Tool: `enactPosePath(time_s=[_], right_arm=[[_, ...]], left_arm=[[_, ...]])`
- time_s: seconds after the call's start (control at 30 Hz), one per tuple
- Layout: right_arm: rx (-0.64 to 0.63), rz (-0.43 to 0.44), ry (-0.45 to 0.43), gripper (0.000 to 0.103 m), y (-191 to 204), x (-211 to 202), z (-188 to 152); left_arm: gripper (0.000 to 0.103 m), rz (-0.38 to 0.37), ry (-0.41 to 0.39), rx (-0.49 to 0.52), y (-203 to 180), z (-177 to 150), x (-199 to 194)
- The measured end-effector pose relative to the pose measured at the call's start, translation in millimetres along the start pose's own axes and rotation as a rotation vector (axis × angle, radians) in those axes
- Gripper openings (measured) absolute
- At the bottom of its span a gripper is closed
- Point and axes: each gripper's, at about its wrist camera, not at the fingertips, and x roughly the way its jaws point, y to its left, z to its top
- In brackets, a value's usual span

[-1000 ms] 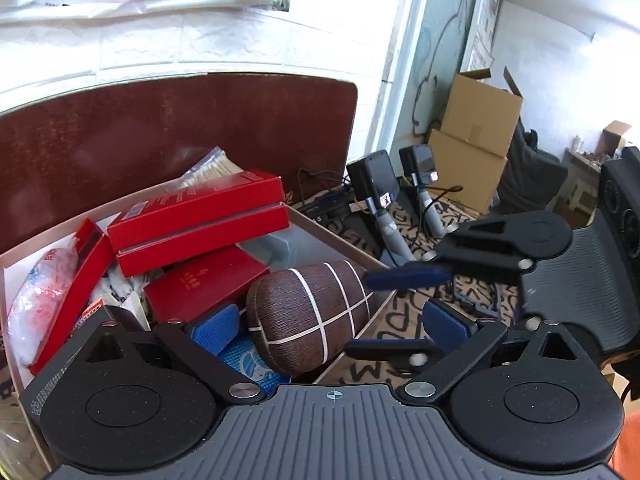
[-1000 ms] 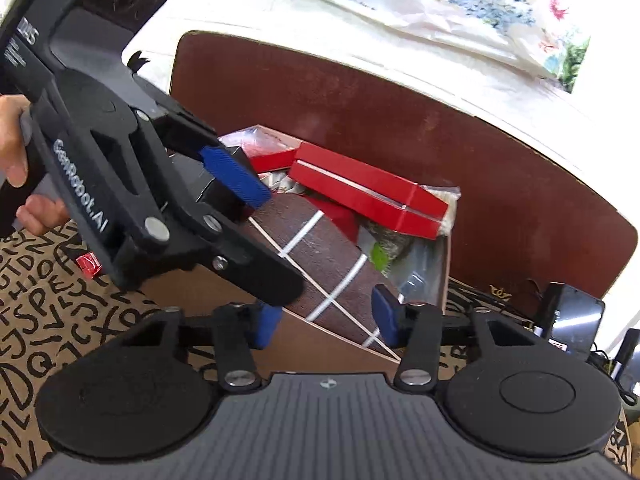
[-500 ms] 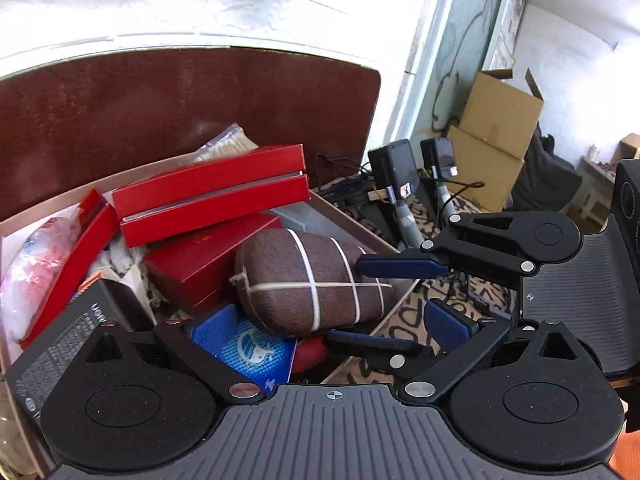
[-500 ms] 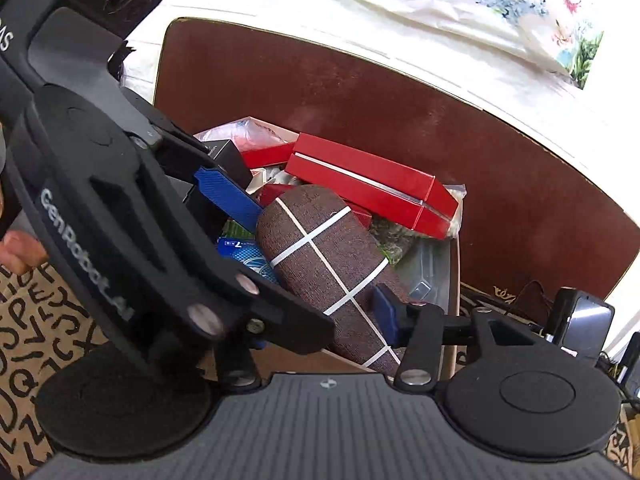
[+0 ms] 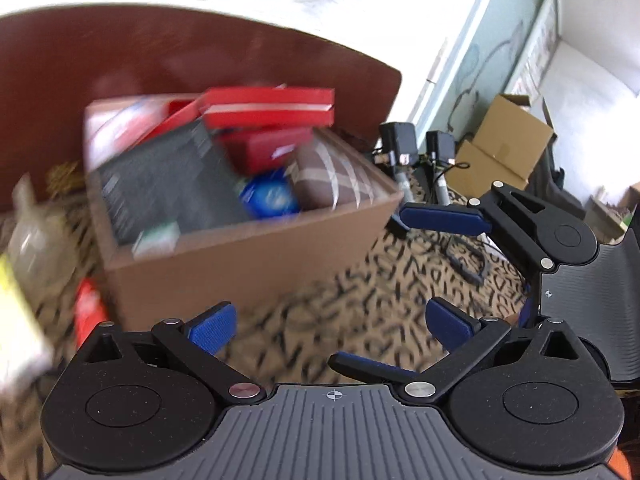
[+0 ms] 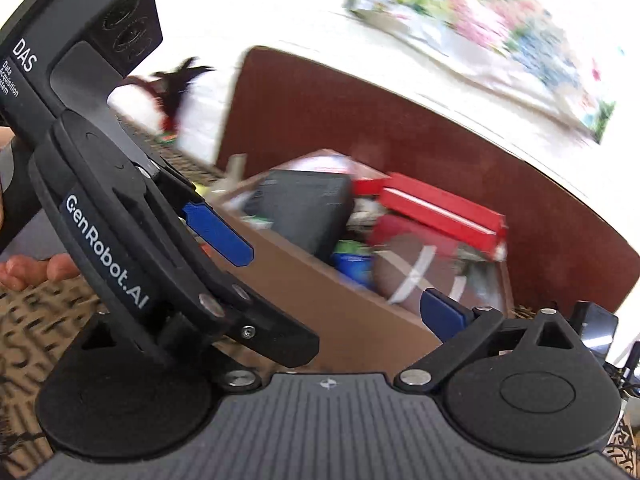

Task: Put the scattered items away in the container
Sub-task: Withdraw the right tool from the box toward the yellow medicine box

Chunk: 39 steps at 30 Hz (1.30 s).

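Left tool (image 5: 328, 326): blue pads spread wide apart, gripping nothing, held over the patterned cloth in front of the box.
Right tool (image 5: 408, 284): fingers apart too, empty, just right of the box's near corner.
Cardboard box (image 5: 240, 264): stands on the lettered cloth (image 5: 360, 308) before a dark red board (image 6: 320, 116).
Brown pouch (image 5: 332, 178): white-striped — lies inside the box by its right wall.
Other contents: red boxes (image 5: 268, 112), a dark grey box (image 5: 168, 188), something blue (image 5: 268, 198), blurred.
Outside the box: a small red item (image 5: 89, 312) at its left — possibly a packet; motion blur hides detail.
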Motion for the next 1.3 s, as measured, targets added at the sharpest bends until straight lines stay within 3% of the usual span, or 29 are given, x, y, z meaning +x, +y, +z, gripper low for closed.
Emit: enactPosePath(time_s=[0.13, 0.27, 0.53, 0.8, 0.97, 1.3], right_arm=[[0.010, 0.051, -0.014, 0.101, 49, -12, -8], [0.105, 0.121, -0.004, 0.101, 89, -13, -10], [0.275, 0.213, 0.059, 0.102, 160, 6, 5], [0.286, 0.170, 0.144, 0.102, 201, 37, 35], [0.308, 0.167, 0.158, 0.102, 203, 59, 46], [0.301, 0.082, 0.177, 0.102, 194, 124, 57]], left_arm=[[0.103, 0.017, -0.001, -0.112, 19, -45, -33], [0.103, 0.046, 0.008, -0.216, 43, -82, -62], [0.103, 0.157, -0.043, -0.318, 96, -123, -120], [0.103, 0.219, -0.071, -0.373, 145, -126, -139], [0.103, 0.243, -0.087, -0.379, 165, -116, -139], [0.103, 0.281, -0.136, -0.474, 229, -98, -126]])
